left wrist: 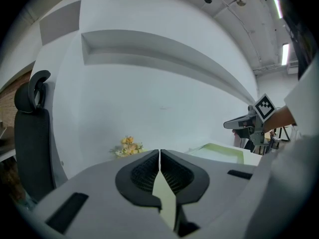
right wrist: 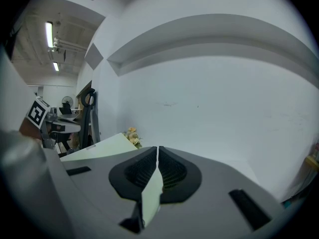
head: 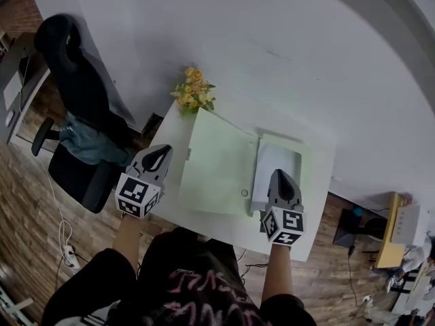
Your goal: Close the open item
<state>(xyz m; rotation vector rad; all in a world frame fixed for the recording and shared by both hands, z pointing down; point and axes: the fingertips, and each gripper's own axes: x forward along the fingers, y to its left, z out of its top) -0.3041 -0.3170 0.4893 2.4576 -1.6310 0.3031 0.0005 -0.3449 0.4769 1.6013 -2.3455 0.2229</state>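
White table [head: 317, 182] bears green folder [head: 217, 165] and flowers [head: 194, 91].

A pale green folder [head: 217, 163] lies open on the tabletop [head: 317, 197], white sheets [head: 277, 170] on its right half.

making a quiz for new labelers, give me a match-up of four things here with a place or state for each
Things:
1. flowers
2. chair
3. folder
4. left gripper

Places or states:
a. lying open on the table
b. at the table's left edge, jaws together
c. black, standing off the table's left side
d. at the table's far edge

Pairs: 1-d, 2-c, 3-a, 4-b
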